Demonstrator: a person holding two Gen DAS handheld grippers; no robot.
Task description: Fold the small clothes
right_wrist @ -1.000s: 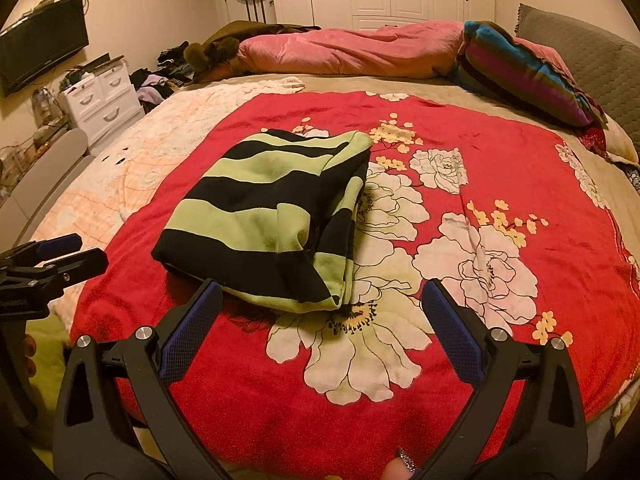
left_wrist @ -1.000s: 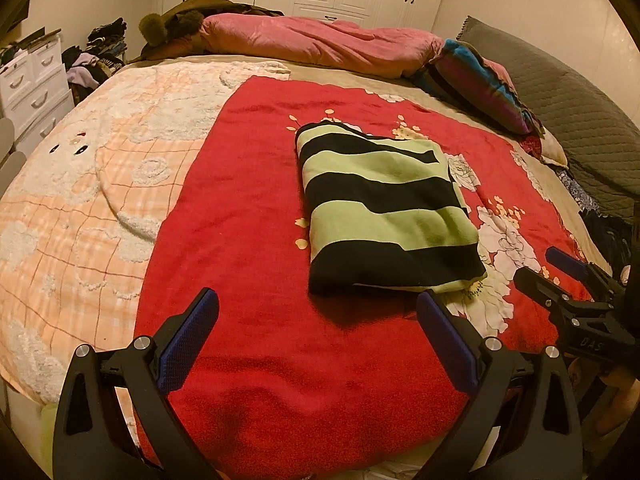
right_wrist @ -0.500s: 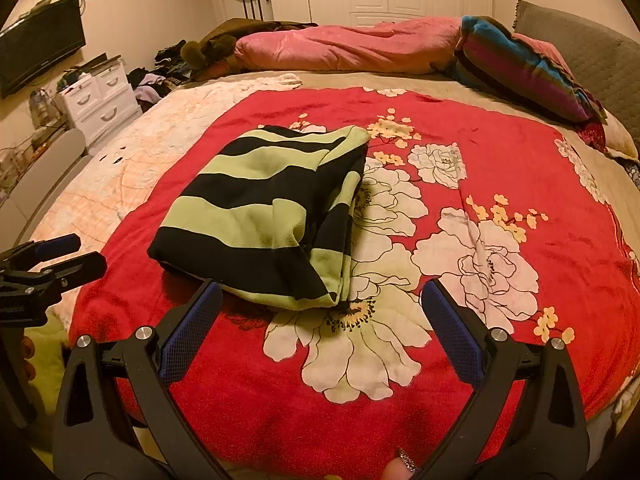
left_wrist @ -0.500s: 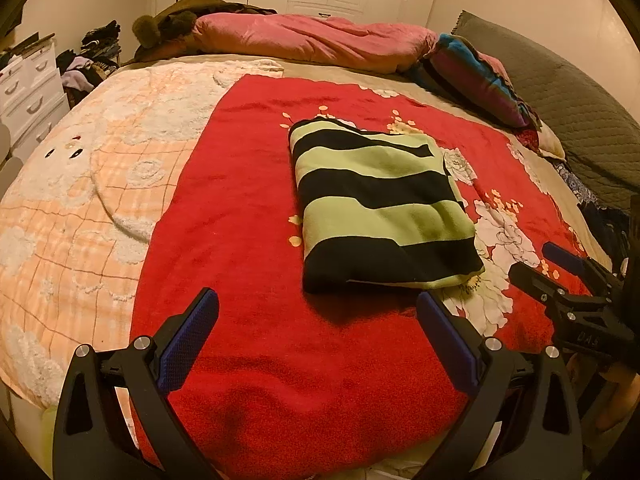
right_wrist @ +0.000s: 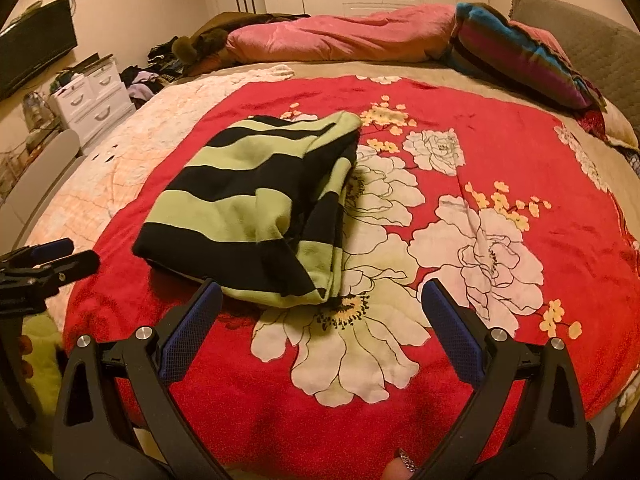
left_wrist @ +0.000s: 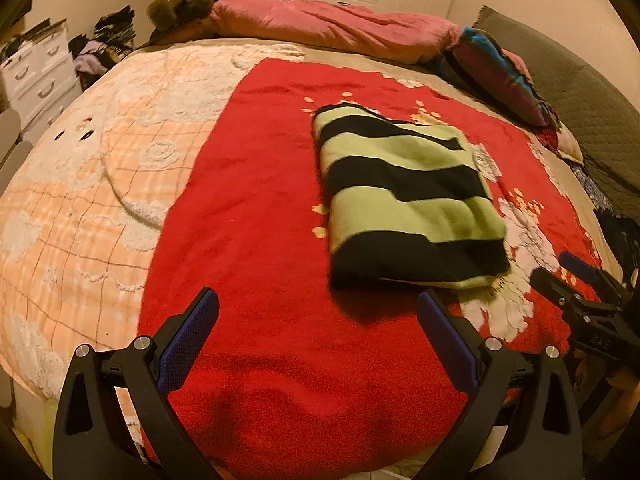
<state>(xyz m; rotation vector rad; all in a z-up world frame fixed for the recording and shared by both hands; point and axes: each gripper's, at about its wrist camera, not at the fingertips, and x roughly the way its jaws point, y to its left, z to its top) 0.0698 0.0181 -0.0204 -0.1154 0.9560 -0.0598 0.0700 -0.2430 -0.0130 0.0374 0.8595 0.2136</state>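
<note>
**Mia:** What does the left camera show?

**Ben:** The striped top [left_wrist: 408, 200] is folded into a neat block. It lies on the red blanket [left_wrist: 260, 200], a bit past the left gripper [left_wrist: 318, 344] and off to the right side. That gripper has its two blue fingers [left_wrist: 188, 340] spread wide, and nothing is in them. The picture is a bit blurry, so I can't tell if the near edge of the top is tidy. The right gripper [left_wrist: 576, 276] pokes in just right of the top's near corner.

**Mia:** And the right camera?

**Ben:** Here the striped top [right_wrist: 256, 204] sits partly on a big white flower [right_wrist: 348, 320]. The right gripper [right_wrist: 320, 340] is spread wide too and holds nothing. Its left finger [right_wrist: 192, 332] is just beside the top's near edge. On the right side of the top you can see loose layers stacked up.

**Mia:** What could go wrong?

**Ben:** I think a finger could bump that near edge, and the fold could slide open. Or a grab could catch only the top layer, and the rest would flop out.
</note>
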